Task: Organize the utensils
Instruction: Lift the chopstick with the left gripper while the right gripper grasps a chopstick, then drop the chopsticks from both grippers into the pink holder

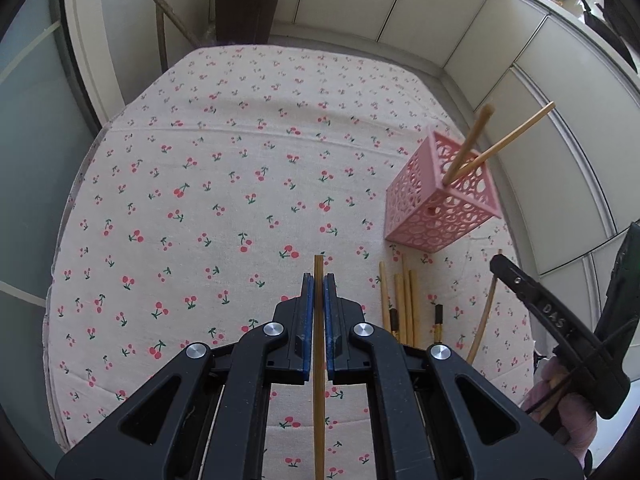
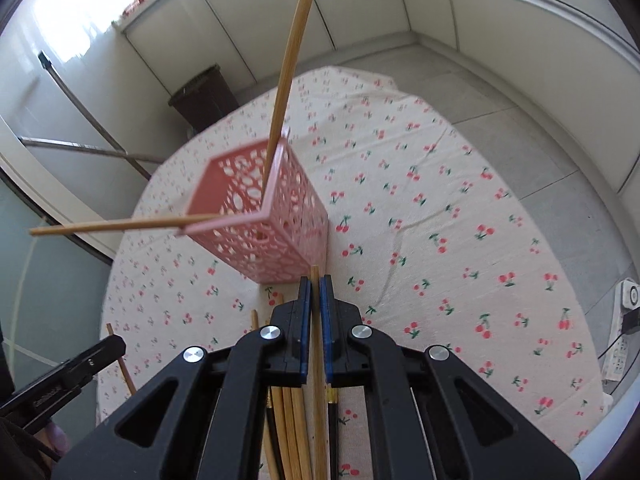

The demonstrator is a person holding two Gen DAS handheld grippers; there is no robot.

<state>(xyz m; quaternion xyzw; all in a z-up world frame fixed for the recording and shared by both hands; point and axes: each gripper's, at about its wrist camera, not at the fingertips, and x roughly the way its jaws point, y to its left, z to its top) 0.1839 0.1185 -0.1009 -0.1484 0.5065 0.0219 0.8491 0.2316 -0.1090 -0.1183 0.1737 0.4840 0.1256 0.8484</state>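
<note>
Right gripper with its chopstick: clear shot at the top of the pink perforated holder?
Probably yes. The right gripper, jaws shut on a bamboo chopstick, sits just short of the pink perforated square holder. Its top is open; only two leaning chopsticks occupy it.

Pale cabinet doors (image 1: 420,4) line the walls above a grey tiled floor (image 2: 500,92), a dark bin (image 1: 246,12) stands in the corner, and daylight pours through a window (image 2: 68,20) at one side.
</note>
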